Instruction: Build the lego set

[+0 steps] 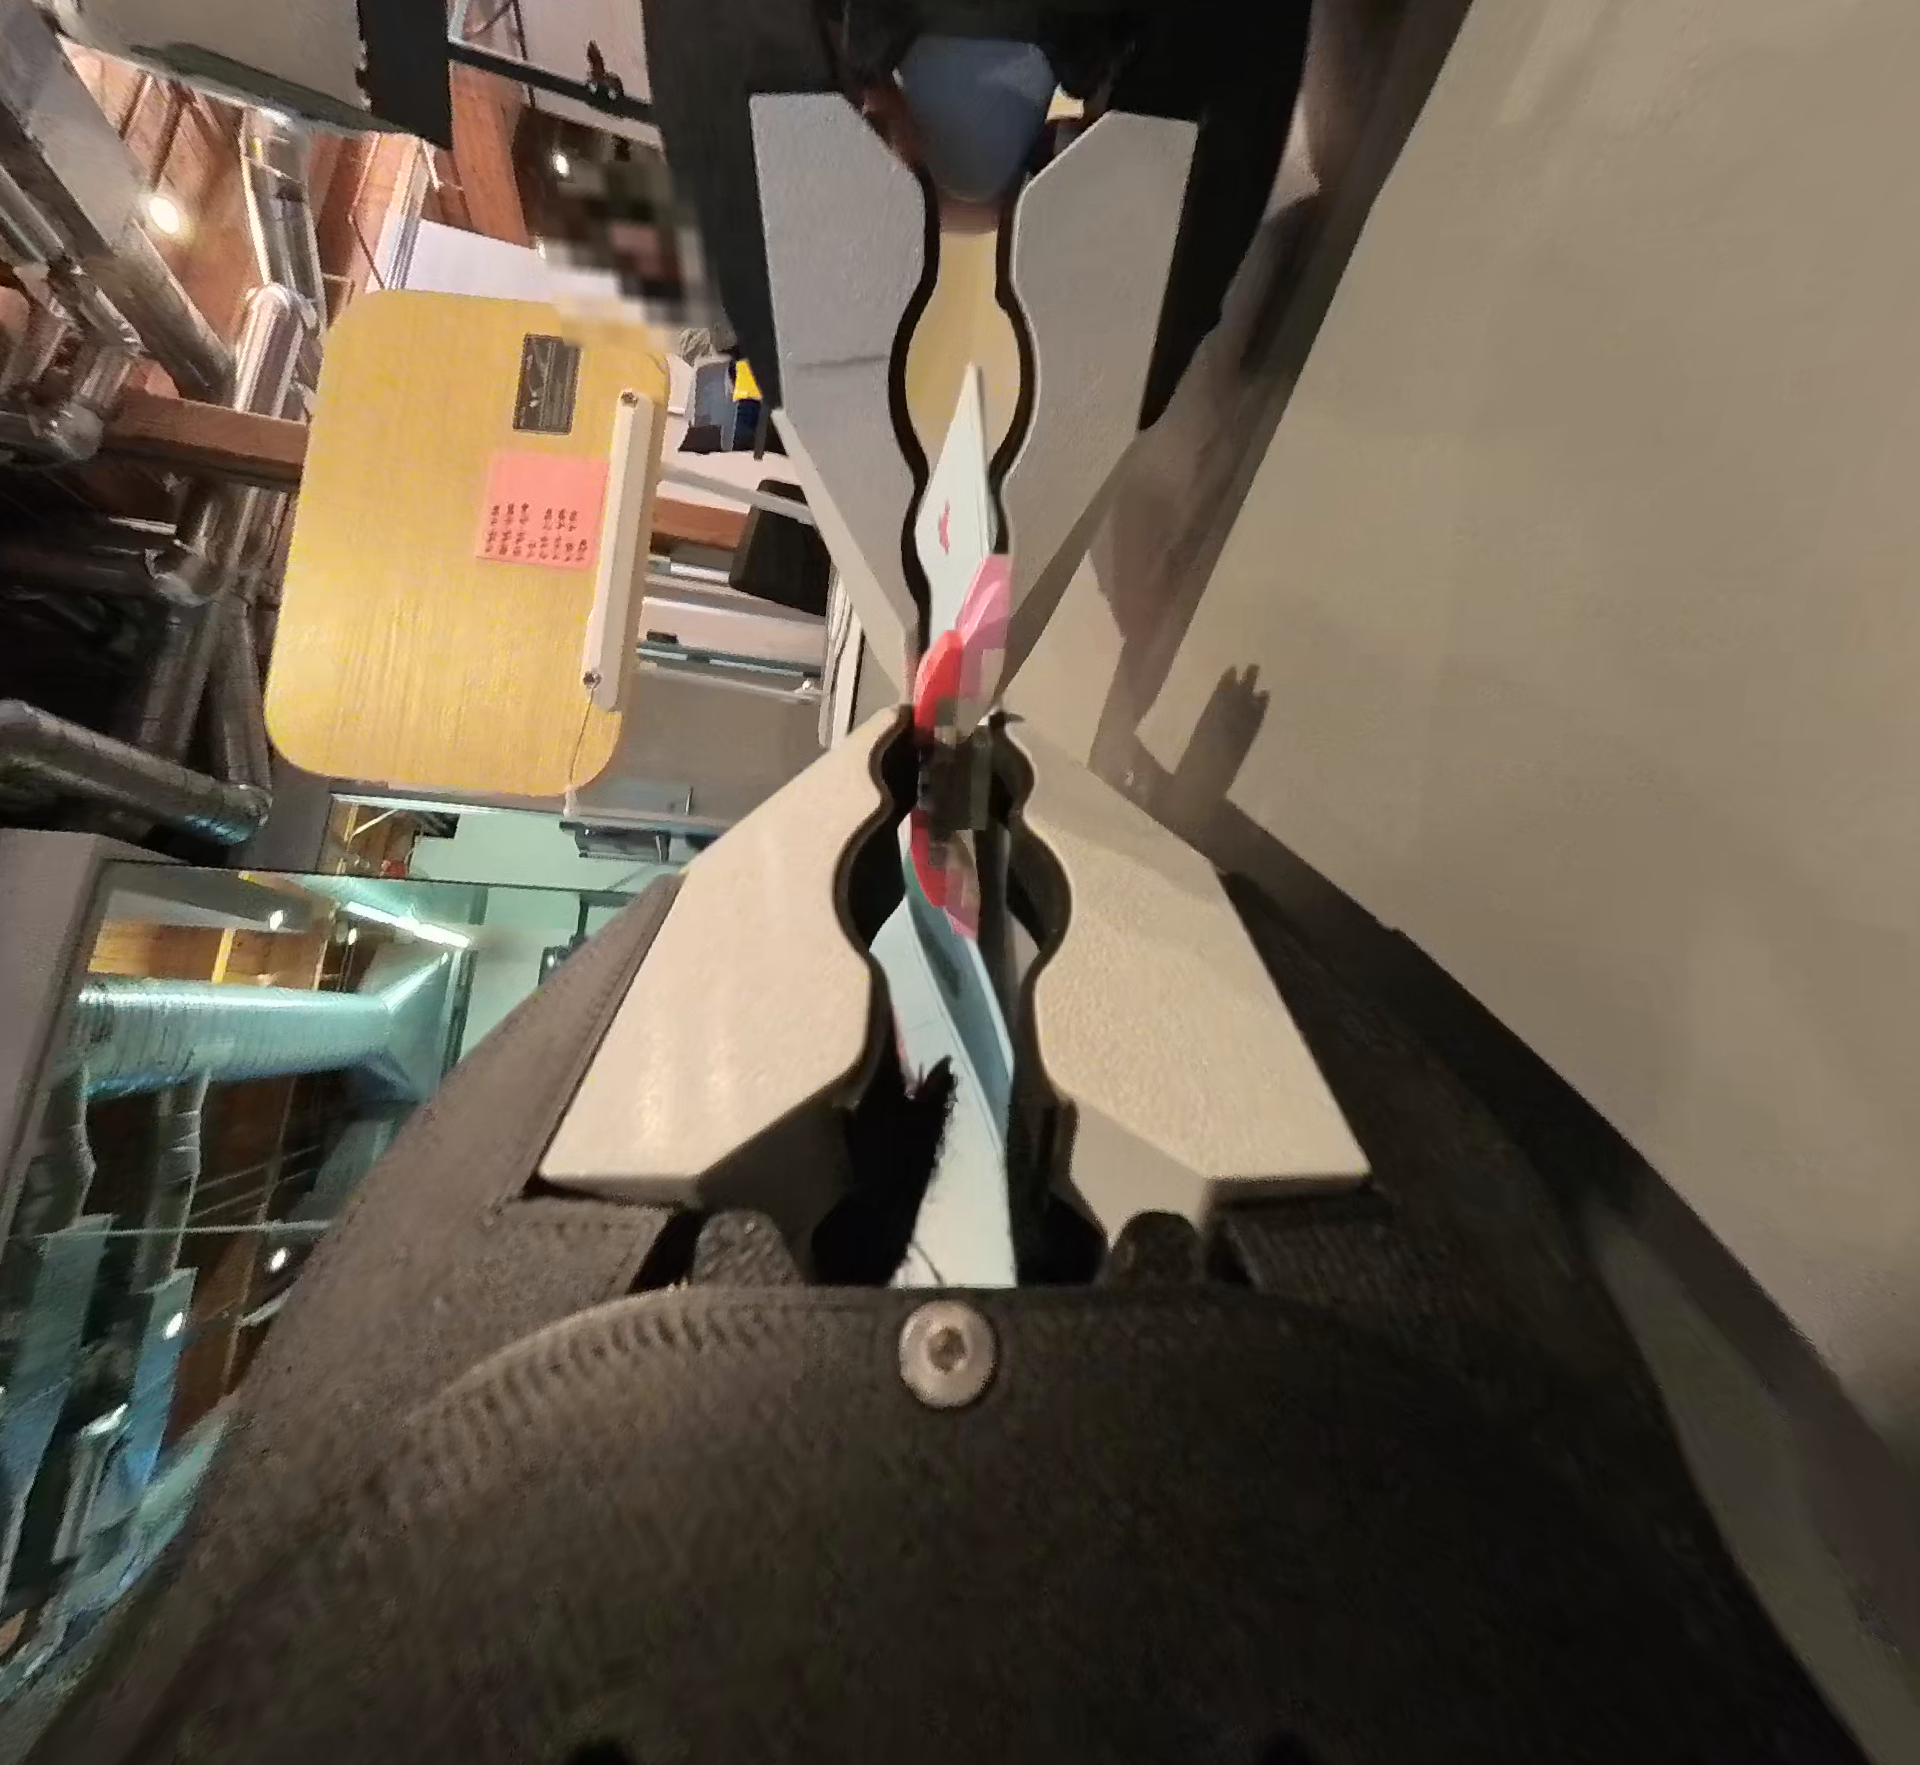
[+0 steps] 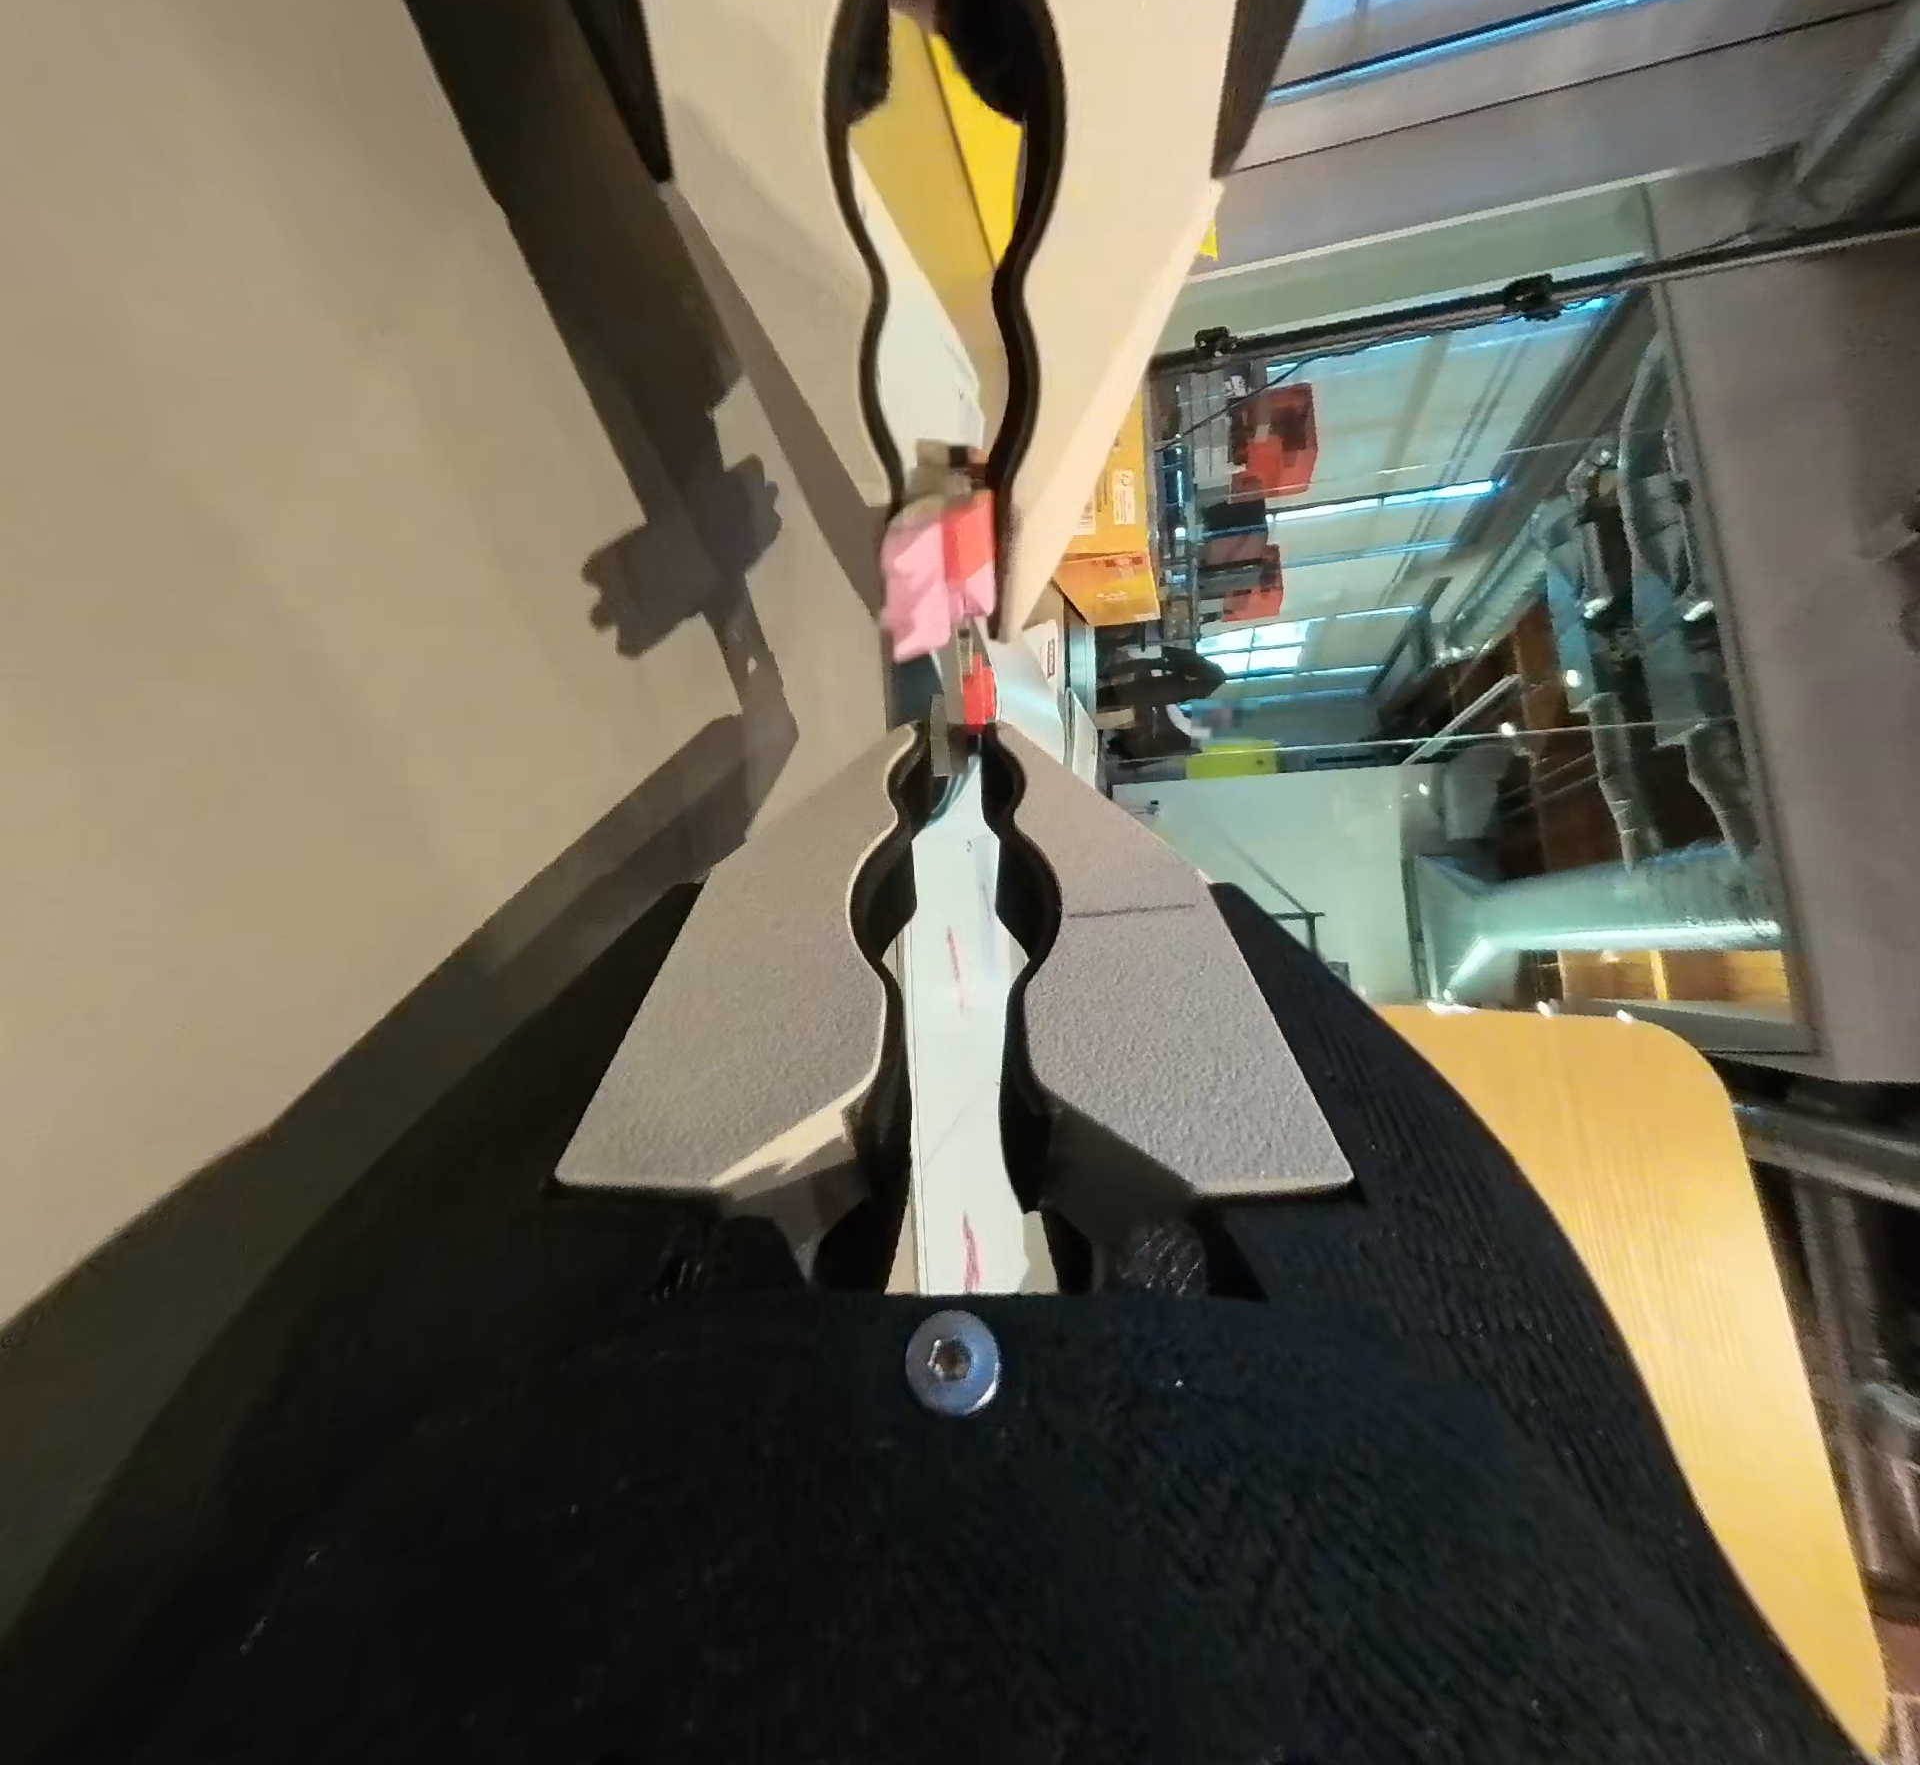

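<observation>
Pink and red plastic pieces make up a small lego assembly [image 1: 961,666] held in mid-air between two grippers that face each other tip to tip. It looks light, rigid and smooth, so a pinch on flat opposite faces should hold better than one on studs or slopes; joints between small bricks could pop apart under a twist. In the left wrist view, the left gripper [image 1: 951,759] has its jaws nearly together, clamped on a dark piece at the assembly's near end. In the right wrist view, the right gripper [image 2: 961,744] likewise pinches a small grey and red part [image 2: 964,723], jaws narrow. A pale bench [image 2: 260,365] fills one side of each view, tilted steeply, bearing the grippers' shadow.
</observation>
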### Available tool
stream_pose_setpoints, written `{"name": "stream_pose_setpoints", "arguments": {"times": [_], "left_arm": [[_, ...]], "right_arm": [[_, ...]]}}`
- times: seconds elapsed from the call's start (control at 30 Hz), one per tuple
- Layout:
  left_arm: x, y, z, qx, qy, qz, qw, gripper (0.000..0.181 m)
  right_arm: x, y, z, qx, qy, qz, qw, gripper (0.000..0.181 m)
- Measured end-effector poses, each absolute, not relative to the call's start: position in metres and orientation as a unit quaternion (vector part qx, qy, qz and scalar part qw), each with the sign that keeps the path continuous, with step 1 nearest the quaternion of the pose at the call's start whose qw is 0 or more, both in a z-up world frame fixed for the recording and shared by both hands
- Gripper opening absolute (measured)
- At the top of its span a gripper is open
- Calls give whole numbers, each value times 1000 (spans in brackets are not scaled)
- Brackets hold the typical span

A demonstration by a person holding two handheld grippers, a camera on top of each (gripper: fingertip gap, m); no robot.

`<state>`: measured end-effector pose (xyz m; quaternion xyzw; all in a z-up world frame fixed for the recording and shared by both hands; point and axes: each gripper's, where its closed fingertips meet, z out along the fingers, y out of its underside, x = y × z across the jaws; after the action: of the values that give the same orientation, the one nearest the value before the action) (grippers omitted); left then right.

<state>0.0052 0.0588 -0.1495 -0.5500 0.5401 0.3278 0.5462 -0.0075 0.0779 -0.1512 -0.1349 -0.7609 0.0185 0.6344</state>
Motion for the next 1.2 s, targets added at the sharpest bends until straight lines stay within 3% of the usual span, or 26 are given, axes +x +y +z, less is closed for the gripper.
{"name": "stream_pose_setpoints", "arguments": {"times": [0.07,0.13,0.23,0.43,0.7,0.77,1.03,1.2], "left_arm": [[9,55,-158,-546,563,311,536,20],[6,51,-167,-550,583,305,514,39],[-6,52,-164,-564,572,306,511,50],[-34,59,-149,-607,510,299,530,53],[-33,61,-149,-620,495,286,538,52],[-30,61,-148,-617,494,282,543,53],[-18,59,-130,-619,459,242,589,49],[-9,55,-102,-649,383,191,629,51]], "right_arm": [[-7,84,-155,-137,-768,-2,626,7],[-6,97,-161,-139,-774,-41,616,7],[-4,110,-165,-148,-779,-78,604,7],[3,110,-178,-106,-809,-93,570,8],[22,131,-175,-97,-822,-128,546,22],[26,137,-171,-125,-820,-108,548,30],[32,164,-88,-319,-623,192,688,26],[41,189,-75,-357,-553,212,722,20]]}}
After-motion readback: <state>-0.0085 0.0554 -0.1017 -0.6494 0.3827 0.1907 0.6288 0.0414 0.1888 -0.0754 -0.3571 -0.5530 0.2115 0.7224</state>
